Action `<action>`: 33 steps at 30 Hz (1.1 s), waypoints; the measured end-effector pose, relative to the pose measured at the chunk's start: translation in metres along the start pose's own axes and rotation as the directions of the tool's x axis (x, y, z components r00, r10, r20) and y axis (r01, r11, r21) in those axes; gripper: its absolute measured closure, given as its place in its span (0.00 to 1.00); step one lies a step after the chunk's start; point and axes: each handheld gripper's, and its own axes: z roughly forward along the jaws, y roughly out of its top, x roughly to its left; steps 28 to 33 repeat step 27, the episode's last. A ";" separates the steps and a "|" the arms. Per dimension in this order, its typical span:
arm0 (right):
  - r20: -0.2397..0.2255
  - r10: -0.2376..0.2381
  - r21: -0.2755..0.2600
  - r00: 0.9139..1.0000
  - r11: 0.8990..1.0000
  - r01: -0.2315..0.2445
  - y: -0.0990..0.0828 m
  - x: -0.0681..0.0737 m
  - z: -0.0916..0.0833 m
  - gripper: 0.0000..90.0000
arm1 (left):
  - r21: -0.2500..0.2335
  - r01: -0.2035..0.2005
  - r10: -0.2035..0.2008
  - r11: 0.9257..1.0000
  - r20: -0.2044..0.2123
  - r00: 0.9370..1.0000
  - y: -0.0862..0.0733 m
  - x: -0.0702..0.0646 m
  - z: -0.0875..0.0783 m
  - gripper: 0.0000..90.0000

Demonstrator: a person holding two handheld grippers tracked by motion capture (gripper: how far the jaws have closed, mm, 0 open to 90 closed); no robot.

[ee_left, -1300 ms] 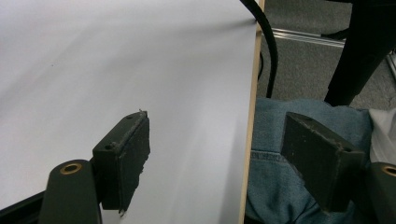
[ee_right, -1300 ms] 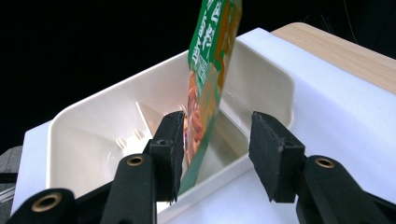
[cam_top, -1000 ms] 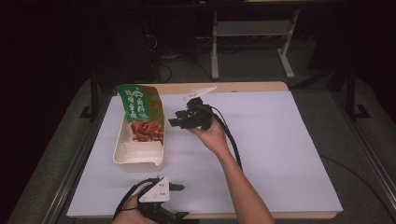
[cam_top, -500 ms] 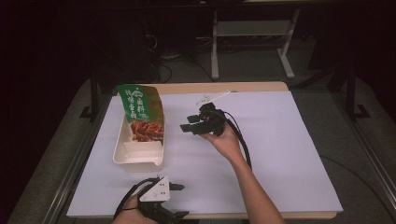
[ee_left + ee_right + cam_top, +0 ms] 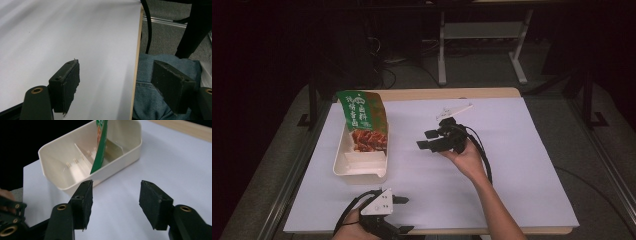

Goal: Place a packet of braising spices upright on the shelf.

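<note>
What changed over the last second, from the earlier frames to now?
The right tongs drew back from the green snack bag toward the table's middle, jaws opening with nothing between them. The bag stays propped in the cream tray; the left tongs kept still at the near edge.

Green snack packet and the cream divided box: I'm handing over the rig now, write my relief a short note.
Right gripper: jaws just opened, nothing between them, hovering right of the cream plastic divided box.
Left gripper: open, empty, at the table's near edge.
Green foil snack packet: standing tilted in the box's far compartment, top sticking out.
Done: packet in the box, released.
Left, probably: seat the packet flat.
</note>
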 end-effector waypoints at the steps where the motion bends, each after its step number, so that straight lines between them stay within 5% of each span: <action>1: 0.001 -0.003 -0.008 1.000 1.000 0.003 -0.004 -0.001 -0.002 0.48 | -0.001 0.003 -0.003 1.000 0.000 1.000 0.000 0.000 0.000 0.25; 16: 0.000 0.044 0.034 0.999 0.998 -0.044 -0.052 0.003 -0.026 0.44 | 0.001 0.000 0.000 1.000 -0.003 1.000 -0.001 0.001 -0.002 0.25; 27: 0.008 0.042 0.027 0.999 0.999 -0.042 -0.105 0.022 -0.042 0.37 | -0.033 0.030 -0.030 0.999 -0.022 0.999 -0.003 0.002 -0.002 0.25; 33: 0.008 0.042 0.027 0.999 0.999 -0.042 -0.105 0.022 -0.042 0.37 | -0.033 0.030 -0.030 0.999 -0.022 0.999 -0.003 0.002 -0.002 0.25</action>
